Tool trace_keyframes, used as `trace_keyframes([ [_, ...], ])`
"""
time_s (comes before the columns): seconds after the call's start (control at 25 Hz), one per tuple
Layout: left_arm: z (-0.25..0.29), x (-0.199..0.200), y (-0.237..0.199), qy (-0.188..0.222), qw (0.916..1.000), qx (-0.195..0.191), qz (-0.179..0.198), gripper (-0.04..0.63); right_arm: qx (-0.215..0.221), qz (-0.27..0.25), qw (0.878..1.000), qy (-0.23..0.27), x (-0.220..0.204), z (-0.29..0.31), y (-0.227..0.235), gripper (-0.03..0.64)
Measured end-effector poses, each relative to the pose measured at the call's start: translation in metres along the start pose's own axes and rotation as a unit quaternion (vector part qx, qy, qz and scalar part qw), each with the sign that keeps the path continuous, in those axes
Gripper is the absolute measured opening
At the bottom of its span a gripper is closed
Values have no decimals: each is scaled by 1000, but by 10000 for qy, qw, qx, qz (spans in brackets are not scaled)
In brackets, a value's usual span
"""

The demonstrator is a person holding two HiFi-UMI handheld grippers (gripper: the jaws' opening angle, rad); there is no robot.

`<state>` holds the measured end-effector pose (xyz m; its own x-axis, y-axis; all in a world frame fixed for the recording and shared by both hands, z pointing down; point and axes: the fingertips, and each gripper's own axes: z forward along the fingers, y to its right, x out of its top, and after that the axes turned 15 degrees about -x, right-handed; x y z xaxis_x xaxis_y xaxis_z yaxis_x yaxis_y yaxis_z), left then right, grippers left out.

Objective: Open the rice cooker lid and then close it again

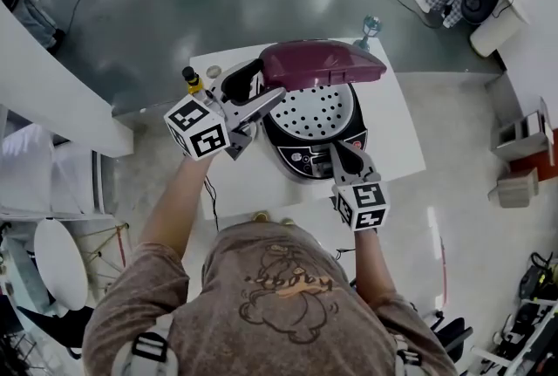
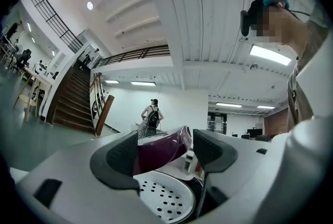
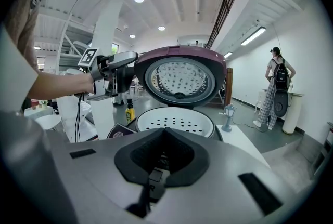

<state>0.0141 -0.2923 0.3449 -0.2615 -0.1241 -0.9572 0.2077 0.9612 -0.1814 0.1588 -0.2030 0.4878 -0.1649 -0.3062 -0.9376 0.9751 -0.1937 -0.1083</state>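
Observation:
The rice cooker [image 1: 301, 158] stands on the white table [image 1: 397, 139] with its maroon lid [image 1: 323, 62] swung up. A white perforated tray [image 1: 314, 112] sits in the pot. My left gripper [image 1: 275, 99] is open at the lid's left edge. In the left gripper view the lid [image 2: 161, 147] shows between and just beyond the spread pads [image 2: 122, 158]; I cannot tell if they touch it. My right gripper [image 1: 336, 152] is shut, low at the cooker's front panel. The right gripper view shows its closed jaws [image 3: 163, 153], the tray [image 3: 174, 119] and the lid's underside [image 3: 179, 77].
A yellow bottle [image 1: 190, 79] and a dark round container [image 1: 240, 82] stand at the table's far left corner. A small lantern ornament [image 1: 370, 27] sits at the far right corner. A person [image 3: 276, 82] stands farther off to the right.

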Motion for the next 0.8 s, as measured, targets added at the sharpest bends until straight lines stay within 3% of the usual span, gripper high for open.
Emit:
trace_keyframes([
  [0.8, -10, -46, 25, -309, 9992, -27, -244, 328, -23, 72, 9999, 77, 1, -1, 1, 5],
])
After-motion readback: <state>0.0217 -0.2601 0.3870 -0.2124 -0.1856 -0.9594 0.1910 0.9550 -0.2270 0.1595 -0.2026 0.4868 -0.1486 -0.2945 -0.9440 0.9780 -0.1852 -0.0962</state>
